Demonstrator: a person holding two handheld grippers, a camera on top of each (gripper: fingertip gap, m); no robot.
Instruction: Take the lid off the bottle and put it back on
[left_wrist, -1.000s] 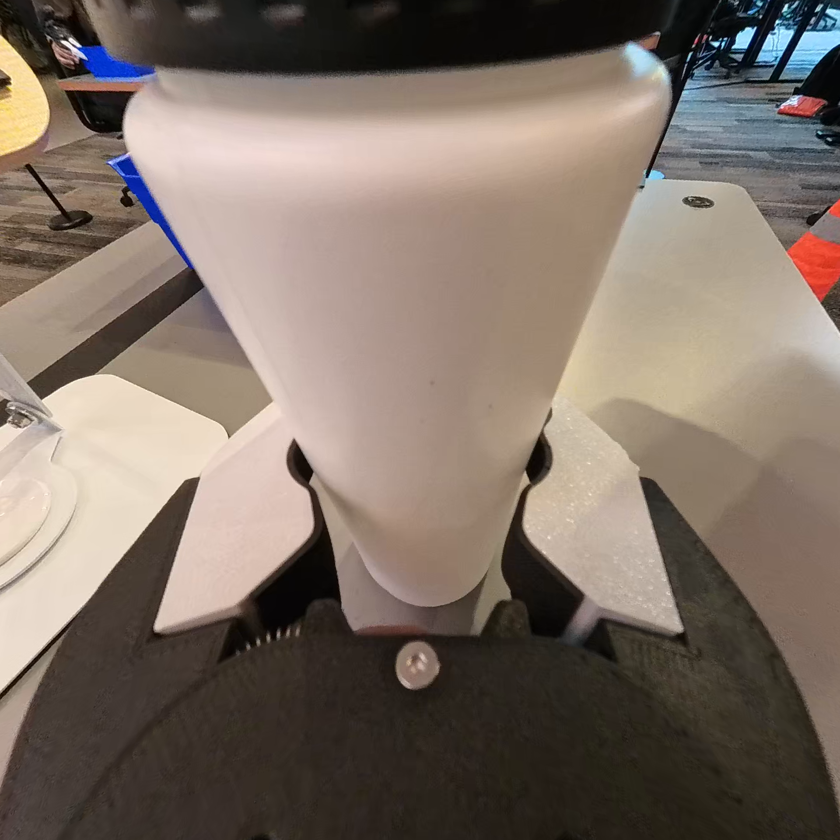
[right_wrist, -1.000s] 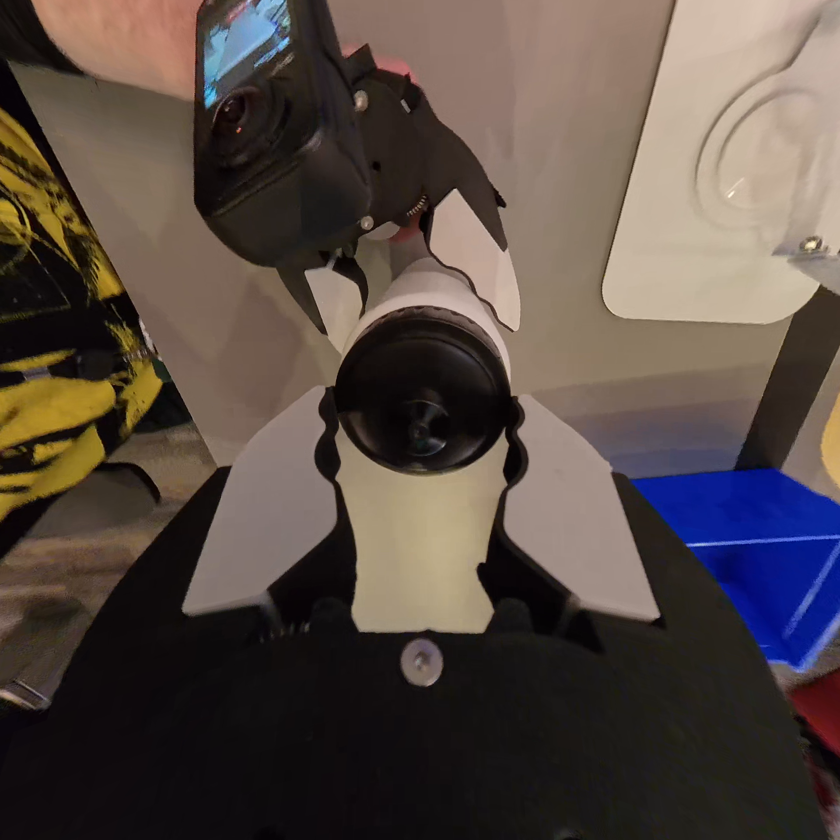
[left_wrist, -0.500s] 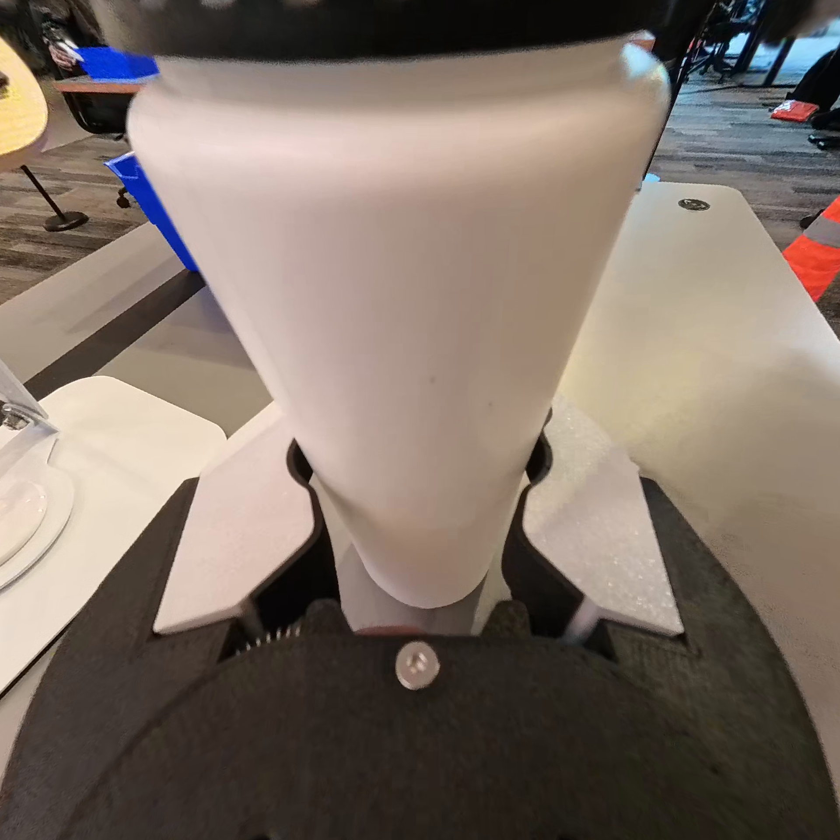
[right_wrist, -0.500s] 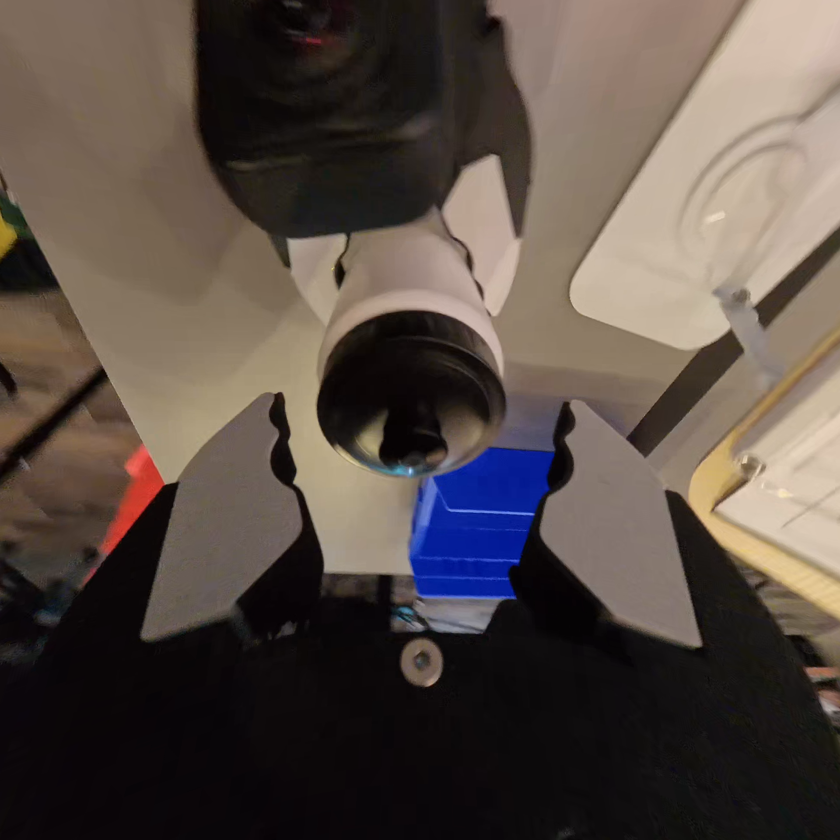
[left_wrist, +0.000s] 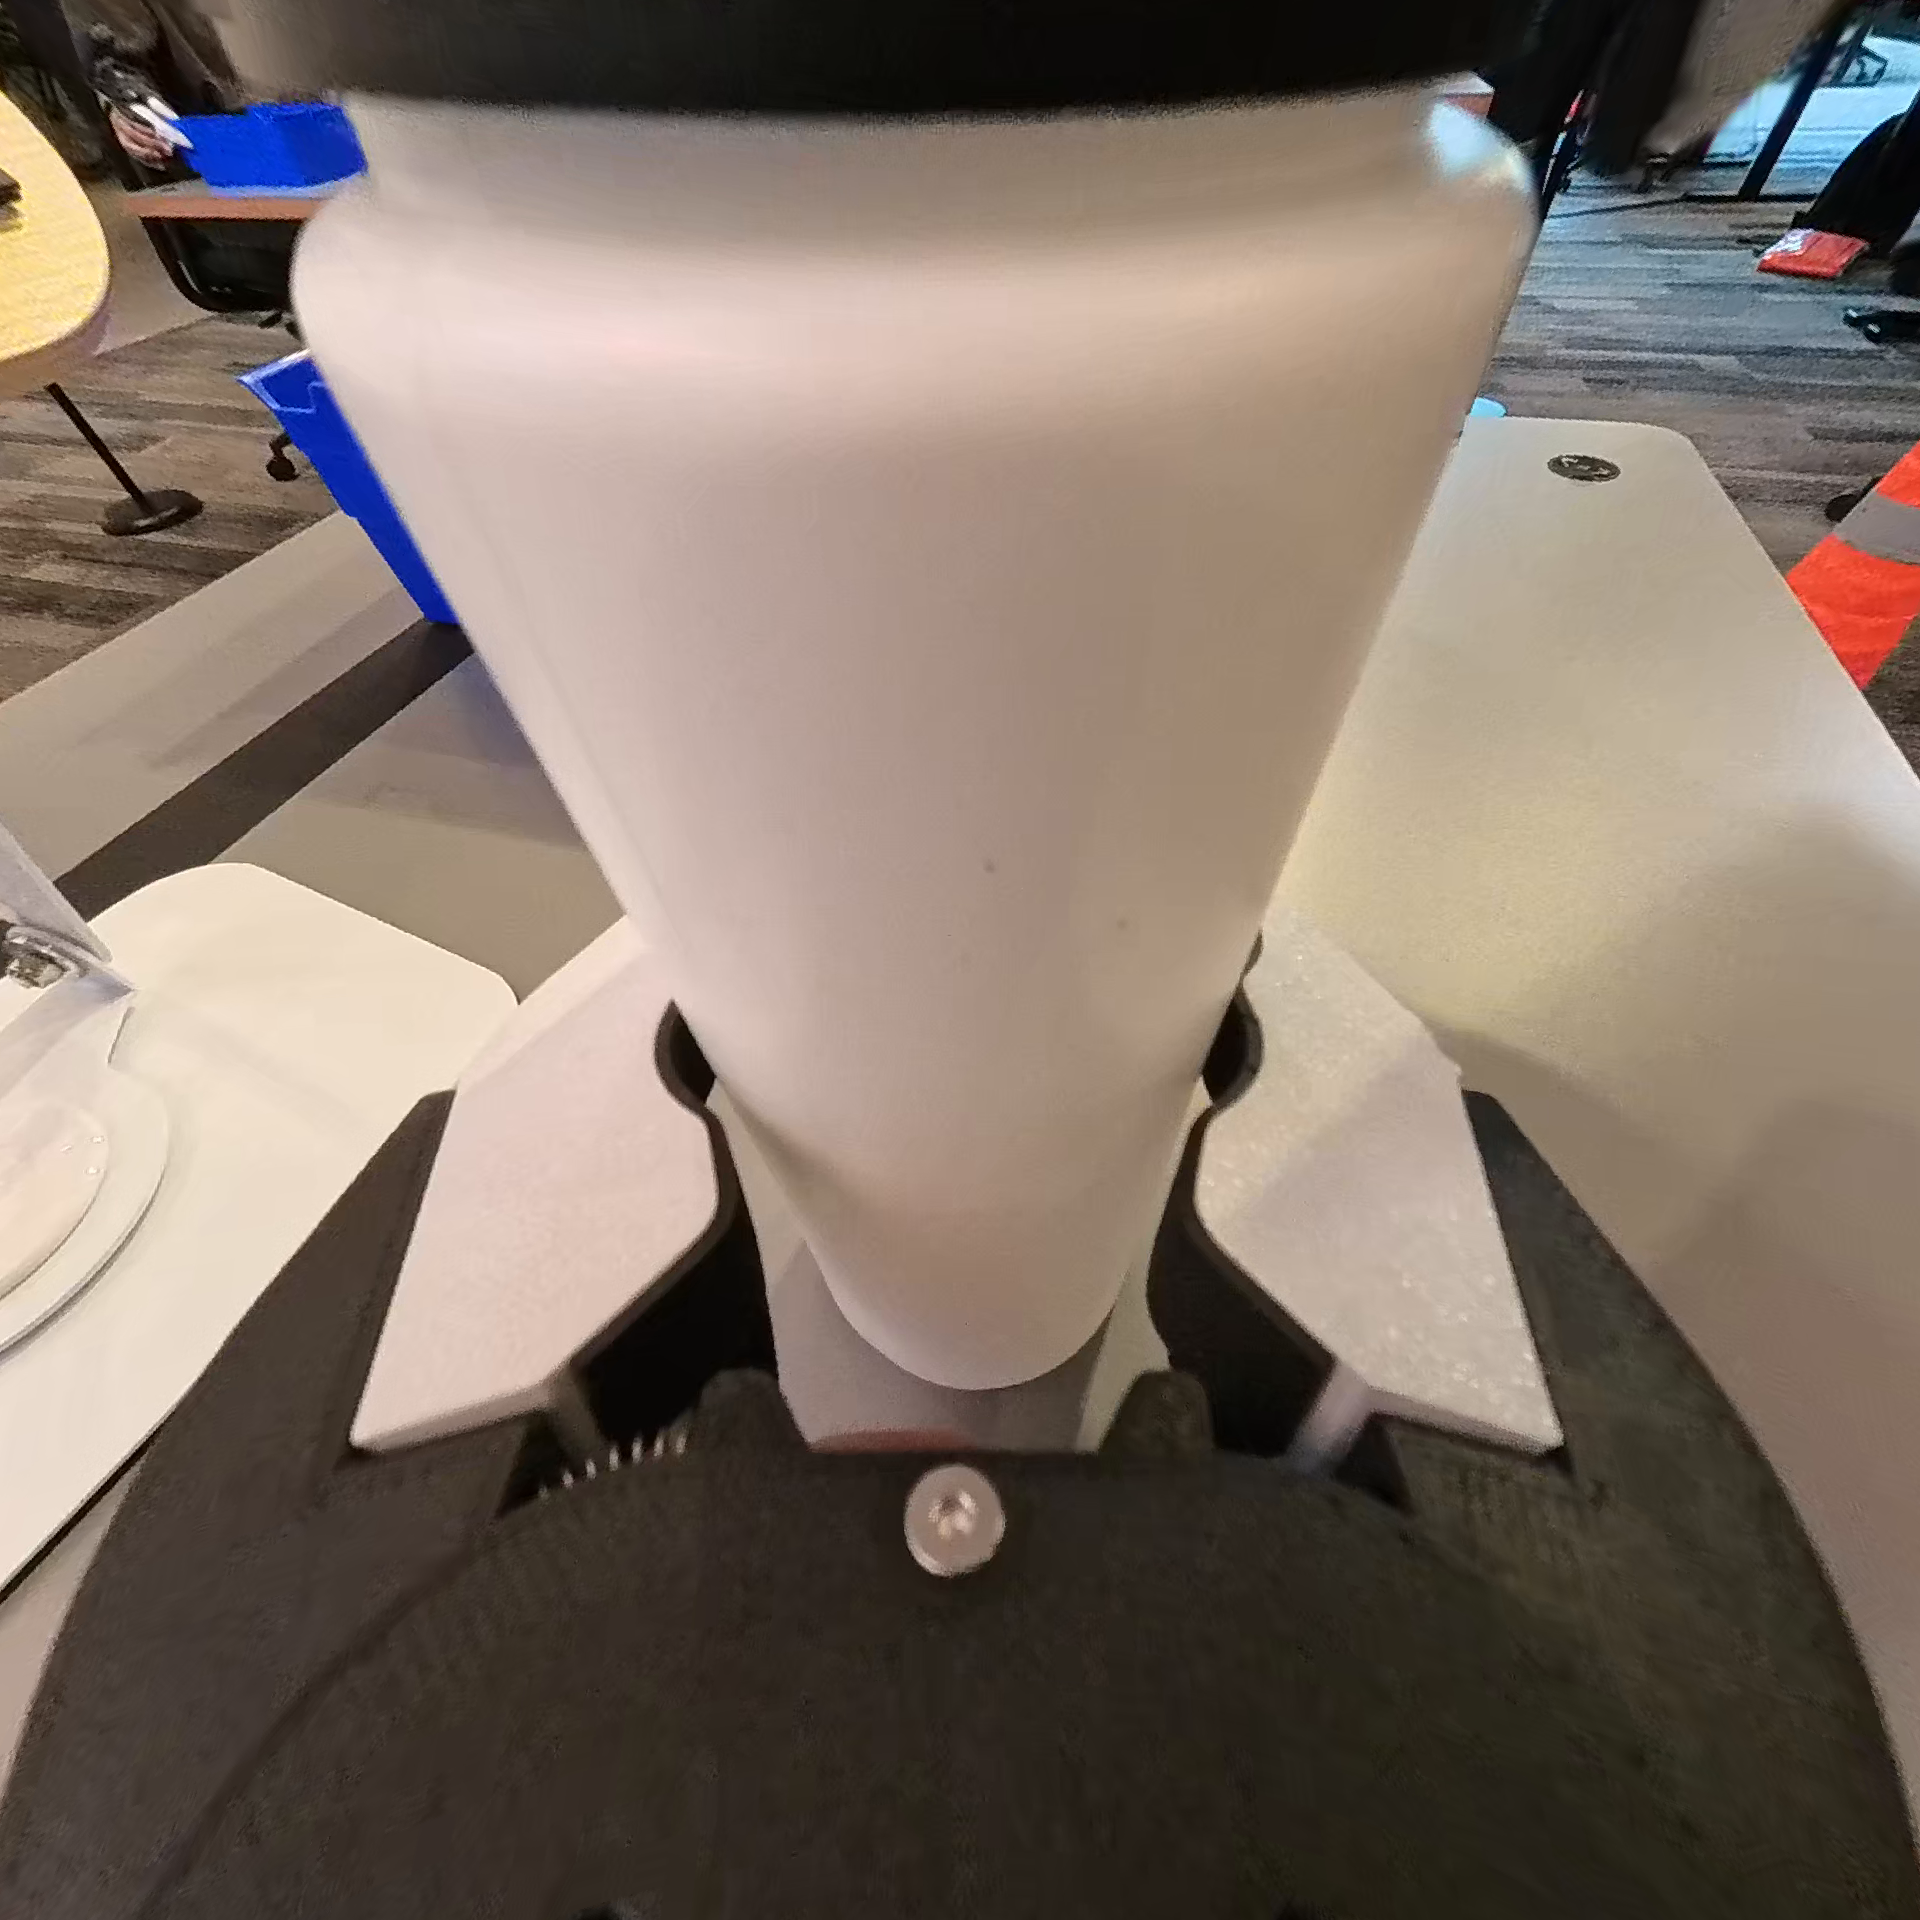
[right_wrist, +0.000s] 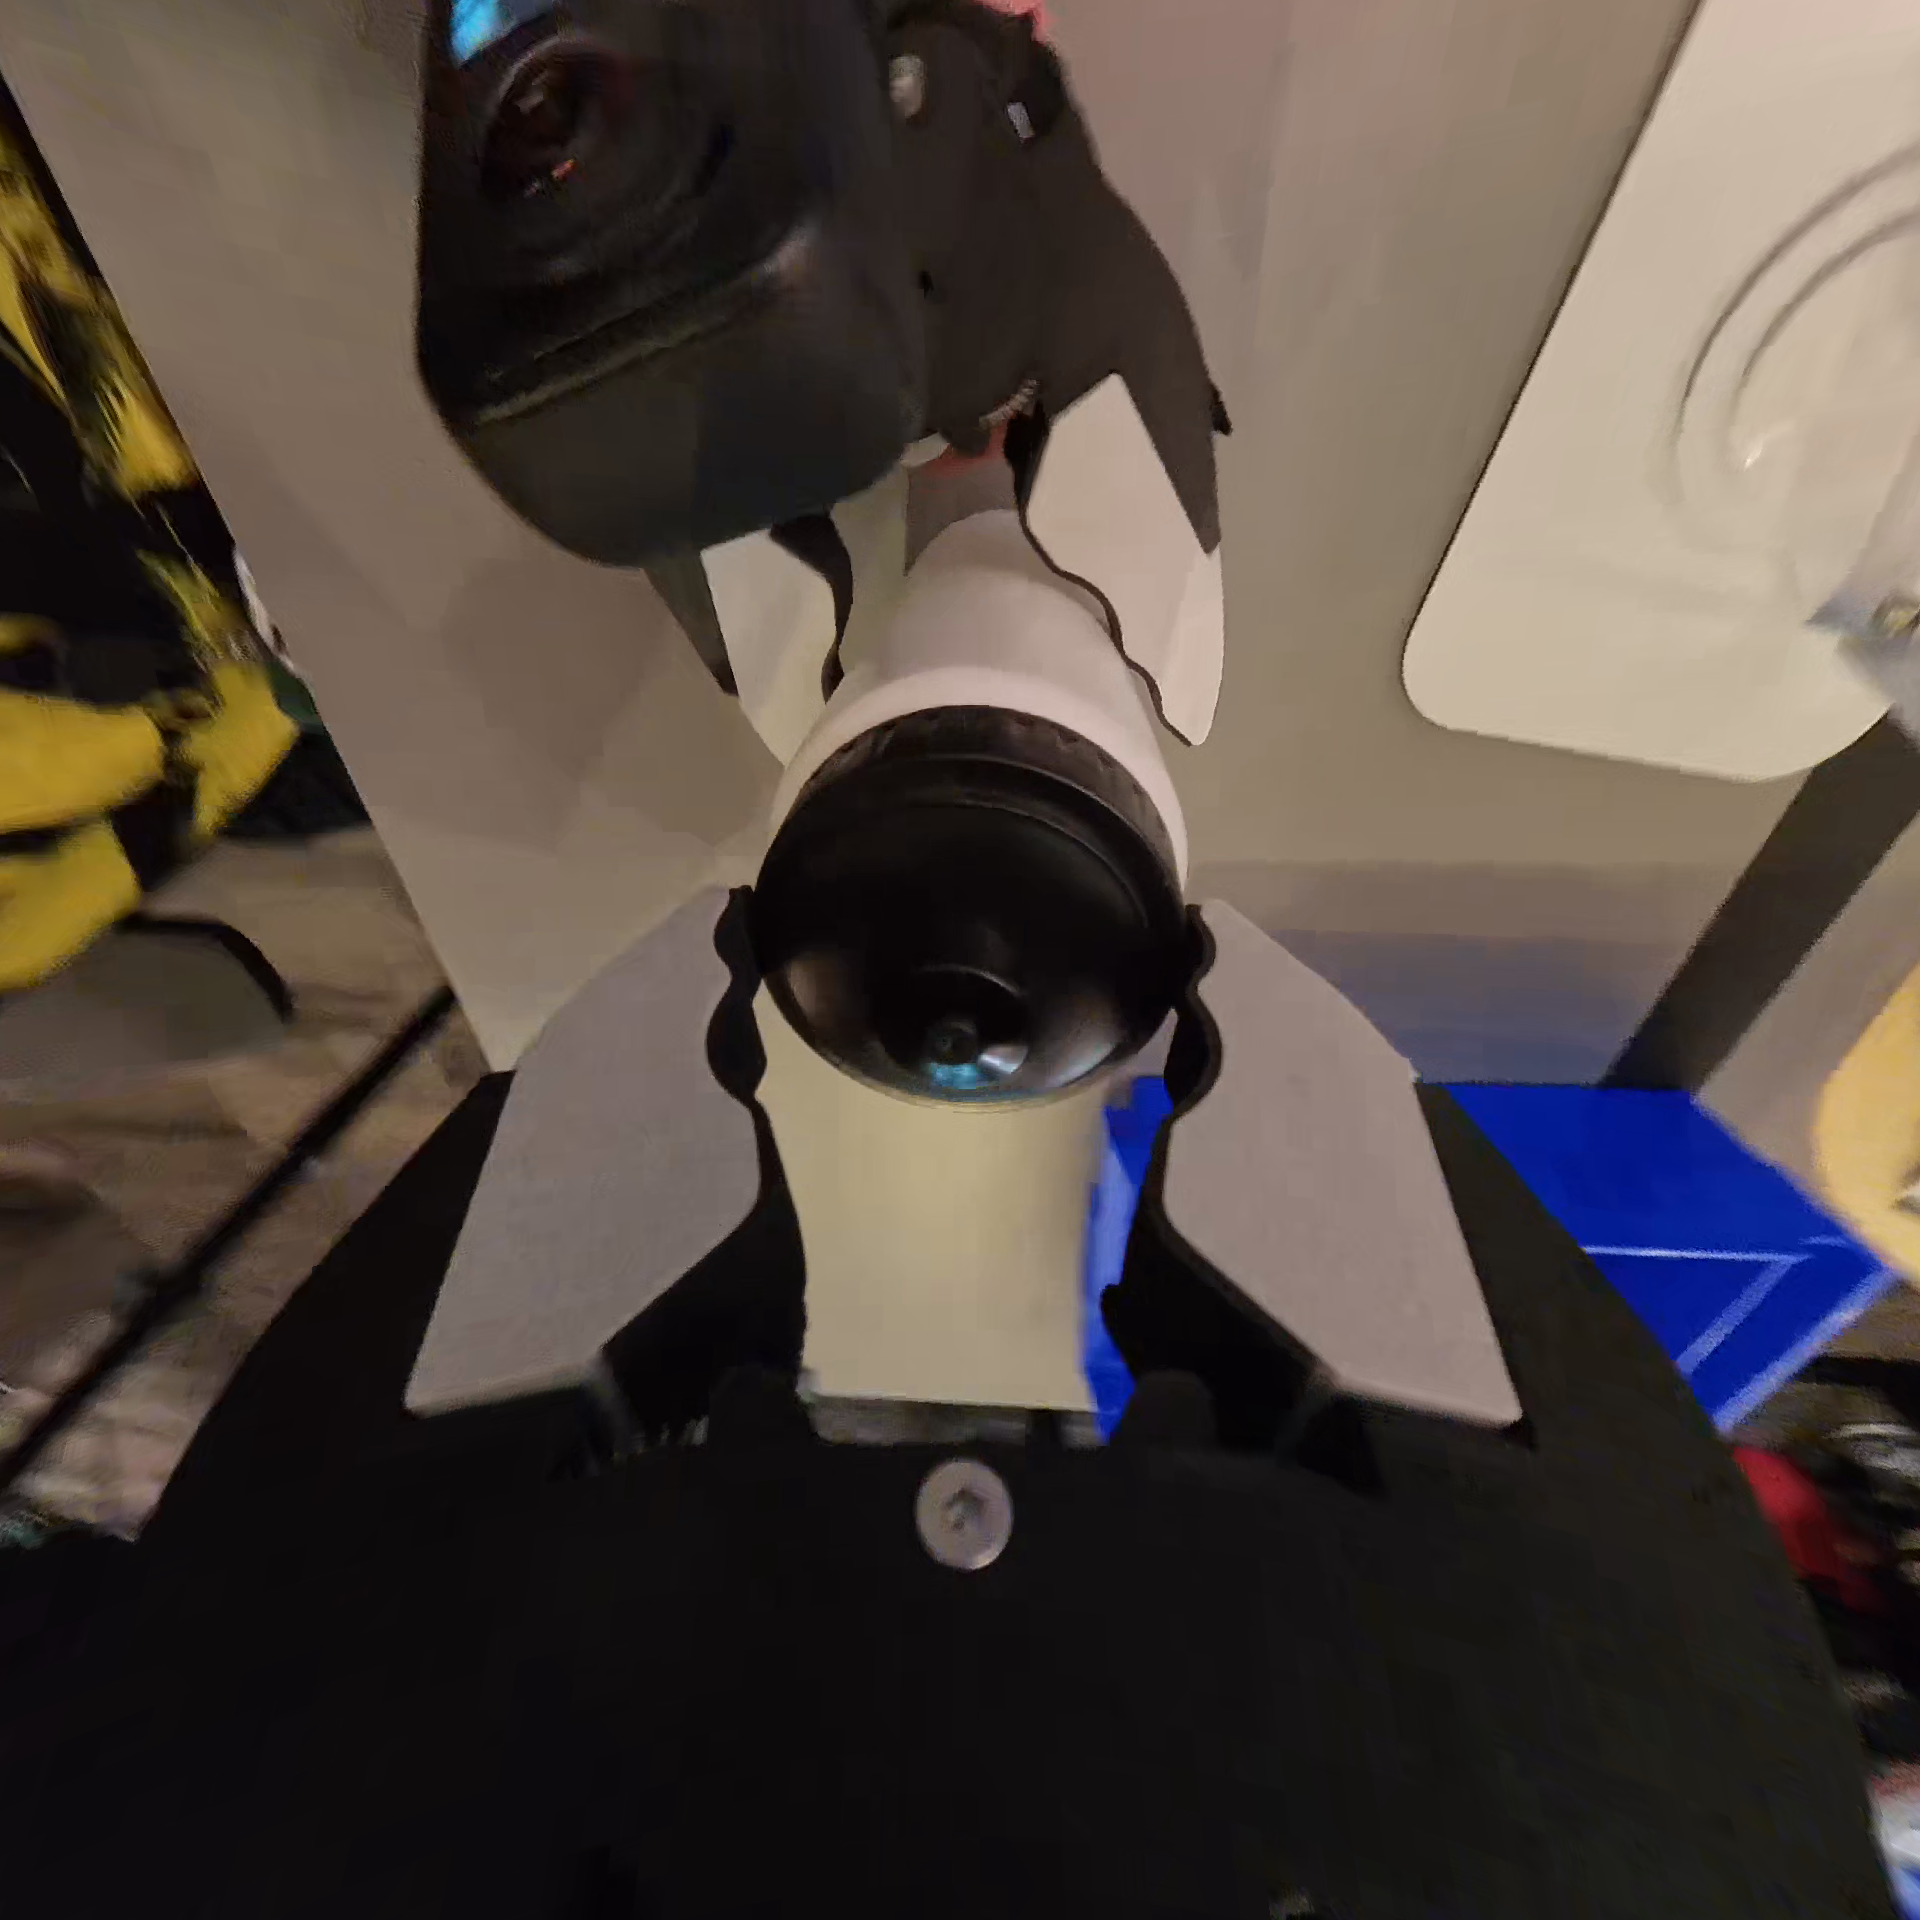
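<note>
Bottle (left_wrist: 935, 665) white, smooth, lid (right_wrist: 966, 904) black, domed

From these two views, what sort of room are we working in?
Probably an open office or lab: a pale desk on carpeted floor, with a blue bin beside it and an orange cone nearby.

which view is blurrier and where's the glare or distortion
Right wrist view: motion blur smears the edges, the yellow-and-black fabric and blue bin; dim warm light, a glint on the black lid. Left wrist view: sharper, brighter; wide-angle lens flares the white bottle upward, soft at its top.
</note>
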